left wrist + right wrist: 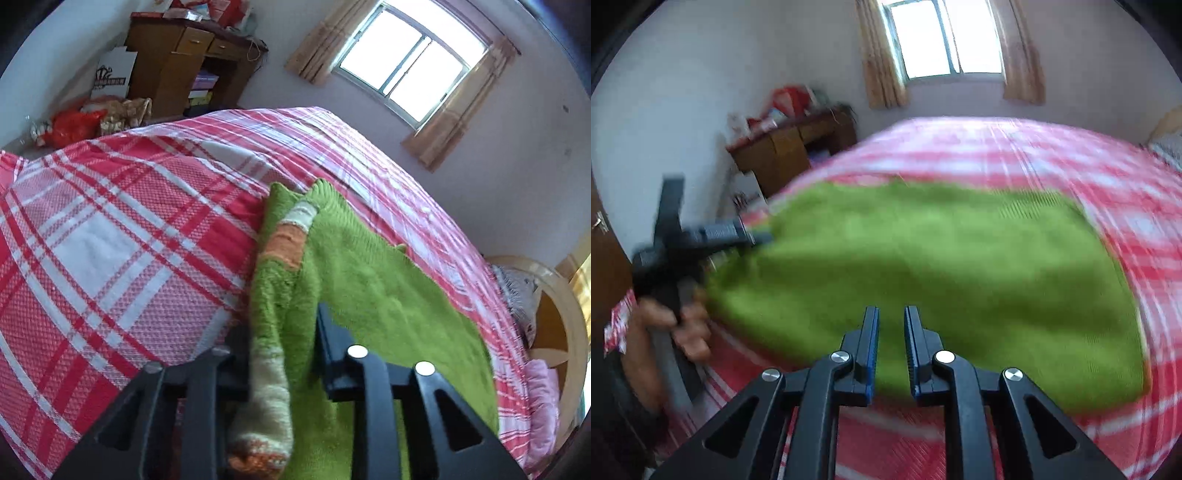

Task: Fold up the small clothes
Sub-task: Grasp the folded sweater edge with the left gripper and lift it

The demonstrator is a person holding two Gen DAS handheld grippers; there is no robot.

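A small green knitted sweater (373, 280) with orange and cream striped sleeves lies on a red and white plaid bed cover (110, 236). My left gripper (282, 332) is shut on the striped sleeve (273, 325), which hangs between its fingers. In the right wrist view the sweater's green body (942, 266) spreads flat and blurred. My right gripper (891, 332) is open and empty just above its near edge. The left gripper (753, 236) shows at that view's left, held by a hand at the sweater's left edge.
A wooden desk (192, 62) with clutter stands by the far wall, bags (74, 125) beside it. A curtained window (410, 62) is behind the bed. A wooden headboard (554, 325) and pillows are at the right.
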